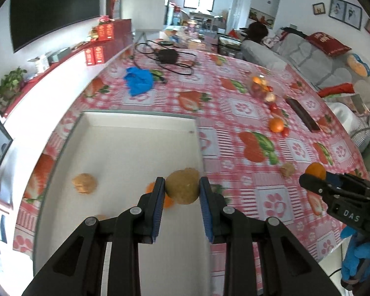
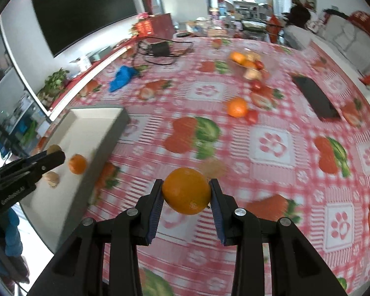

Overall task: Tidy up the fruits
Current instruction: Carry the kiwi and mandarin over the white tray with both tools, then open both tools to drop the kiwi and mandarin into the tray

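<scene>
Partway: left hand-held gripper (image 1: 182, 190) clamps a kiwi (image 1: 182, 187) over the tray (image 1: 135, 120), right hand-held gripper (image 2: 186, 191) clamps an orange (image 2: 186, 191) beside it, more fruit (image 2: 237, 107) loose on the counter (image 2: 271, 172).

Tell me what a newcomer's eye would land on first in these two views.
The left hand-held gripper shut on a round brown rough-skinned fruit, above the right-hand wall of the shallow white rectangular tray. Then the right hand-held gripper clamping a glossy round orange over the pink checked strawberry-print tablecloth.
</scene>
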`<control>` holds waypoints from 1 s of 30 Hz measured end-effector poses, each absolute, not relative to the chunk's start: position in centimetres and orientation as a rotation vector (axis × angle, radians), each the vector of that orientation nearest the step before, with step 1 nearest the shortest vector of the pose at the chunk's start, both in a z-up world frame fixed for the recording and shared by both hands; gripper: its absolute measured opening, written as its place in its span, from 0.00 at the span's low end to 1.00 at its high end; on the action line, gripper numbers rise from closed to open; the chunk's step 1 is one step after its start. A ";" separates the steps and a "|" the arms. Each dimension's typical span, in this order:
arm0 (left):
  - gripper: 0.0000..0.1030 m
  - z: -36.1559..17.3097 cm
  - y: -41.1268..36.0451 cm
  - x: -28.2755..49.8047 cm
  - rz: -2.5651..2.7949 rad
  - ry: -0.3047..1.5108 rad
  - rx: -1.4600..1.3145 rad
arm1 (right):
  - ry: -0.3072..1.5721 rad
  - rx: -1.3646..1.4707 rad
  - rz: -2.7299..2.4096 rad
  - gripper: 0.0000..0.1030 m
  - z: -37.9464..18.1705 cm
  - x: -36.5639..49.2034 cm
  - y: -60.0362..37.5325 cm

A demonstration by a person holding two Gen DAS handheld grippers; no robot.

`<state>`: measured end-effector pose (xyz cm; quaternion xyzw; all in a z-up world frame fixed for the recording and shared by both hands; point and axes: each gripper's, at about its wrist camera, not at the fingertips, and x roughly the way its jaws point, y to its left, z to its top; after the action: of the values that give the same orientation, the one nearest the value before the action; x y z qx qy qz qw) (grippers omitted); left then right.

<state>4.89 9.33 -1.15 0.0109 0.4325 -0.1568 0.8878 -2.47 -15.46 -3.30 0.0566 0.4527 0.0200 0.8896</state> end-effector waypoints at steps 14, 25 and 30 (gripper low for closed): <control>0.30 -3.4 15.0 6.6 -0.217 0.931 -0.011 | 0.984 0.046 0.206 0.37 -3.3 3.0 -6.0; 0.30 -4.6 15.6 8.1 -0.196 0.950 -0.001 | 1.027 0.068 0.261 0.37 -4.3 6.7 -2.5; 0.30 -4.9 15.7 8.3 -0.193 0.953 0.006 | 1.055 0.052 0.286 0.37 -5.4 7.8 -0.9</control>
<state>8.30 15.74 -4.91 0.0028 0.4580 -0.0928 0.8841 7.78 -0.91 -5.41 0.0245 0.5018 0.1357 0.8539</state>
